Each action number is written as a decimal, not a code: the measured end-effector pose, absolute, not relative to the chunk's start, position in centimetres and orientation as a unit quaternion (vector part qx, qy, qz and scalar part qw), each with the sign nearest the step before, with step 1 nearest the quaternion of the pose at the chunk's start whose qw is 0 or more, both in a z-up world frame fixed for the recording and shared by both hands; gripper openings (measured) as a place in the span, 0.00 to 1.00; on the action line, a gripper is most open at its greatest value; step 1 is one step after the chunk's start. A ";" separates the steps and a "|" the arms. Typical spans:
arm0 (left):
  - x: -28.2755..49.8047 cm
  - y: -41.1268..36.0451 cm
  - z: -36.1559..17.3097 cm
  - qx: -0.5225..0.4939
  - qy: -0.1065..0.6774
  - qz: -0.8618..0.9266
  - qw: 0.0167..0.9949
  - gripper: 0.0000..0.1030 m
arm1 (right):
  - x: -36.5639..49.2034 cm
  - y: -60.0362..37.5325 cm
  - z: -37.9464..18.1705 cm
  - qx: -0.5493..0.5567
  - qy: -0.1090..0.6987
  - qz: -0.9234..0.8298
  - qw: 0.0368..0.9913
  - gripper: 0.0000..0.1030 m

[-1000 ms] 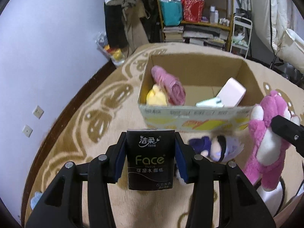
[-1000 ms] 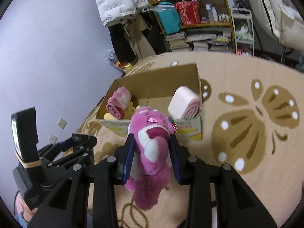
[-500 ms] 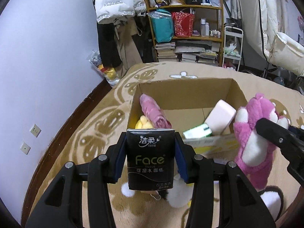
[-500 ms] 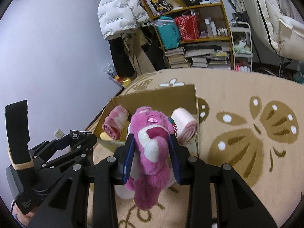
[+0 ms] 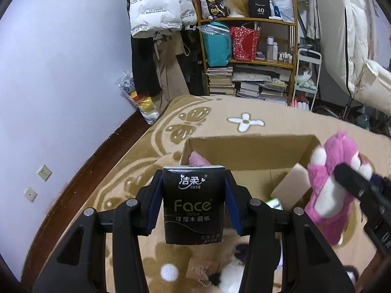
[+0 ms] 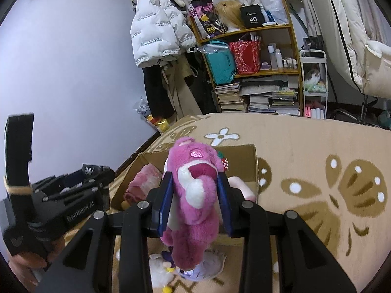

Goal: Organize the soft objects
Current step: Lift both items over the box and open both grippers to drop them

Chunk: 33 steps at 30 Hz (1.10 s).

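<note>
Lettering dominates the left wrist view: the black tissue pack point(image 5: 193, 205) reads "Face", "TISSUE" and Chinese characters 洁柔 above and 可湿水面纸 below. It stands upright, long axis vertical, printed face toward the camera, pinched on both sides by the blue pads of the left gripper point(image 5: 193, 202). Beyond it, toward 12 o'clock, sits the open cardboard box point(image 5: 246, 153) on the beige patterned rug point(image 5: 244, 122); a pink rolled cloth point(image 5: 199, 158) peeks up inside at its left end and a pale pink pack point(image 5: 290, 188) leans inside at its right end. At 3 o'clock the pink plush bear point(image 5: 330, 193) hangs beside the box. On the far shelf a black box point(image 5: 260, 7) shows "40".

In the right wrist view, the right gripper point(image 6: 193, 202) clamps the pink plush bear point(image 6: 193, 195) around its body; the bear hangs lengthwise, head up toward 12 o'clock, over the near edge of the cardboard box point(image 6: 242, 156). At 9 o'clock the left gripper point(image 6: 80, 193) carries white lettering, too blurred to read surely. A white puffer jacket point(image 6: 156, 26) hanging at 11 o'clock bears repeated small print. Below the bear, a white and purple plush point(image 6: 195, 266) lies on the rug.
</note>
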<state>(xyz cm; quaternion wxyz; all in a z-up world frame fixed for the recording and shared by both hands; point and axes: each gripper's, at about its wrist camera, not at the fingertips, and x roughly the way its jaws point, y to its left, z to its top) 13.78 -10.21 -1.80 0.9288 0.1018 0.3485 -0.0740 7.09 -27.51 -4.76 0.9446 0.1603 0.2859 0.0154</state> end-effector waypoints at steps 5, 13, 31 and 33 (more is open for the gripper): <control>15.2 -11.2 -1.7 0.103 0.341 -0.083 0.931 0.44 | 8.3 -28.1 -4.8 0.156 0.274 0.015 0.949 0.36; 15.9 -12.1 -3.3 0.093 0.350 -0.100 0.927 0.44 | 9.5 -29.0 -6.0 0.146 0.286 -0.001 0.947 0.36; 16.4 -12.5 -5.0 0.079 0.378 -0.120 0.914 0.73 | 10.4 -29.4 -7.7 0.148 0.317 0.003 0.937 0.58; 16.3 -12.4 -4.9 0.083 0.375 -0.119 0.915 0.78 | 10.2 -29.4 -7.5 0.149 0.314 0.004 0.938 0.59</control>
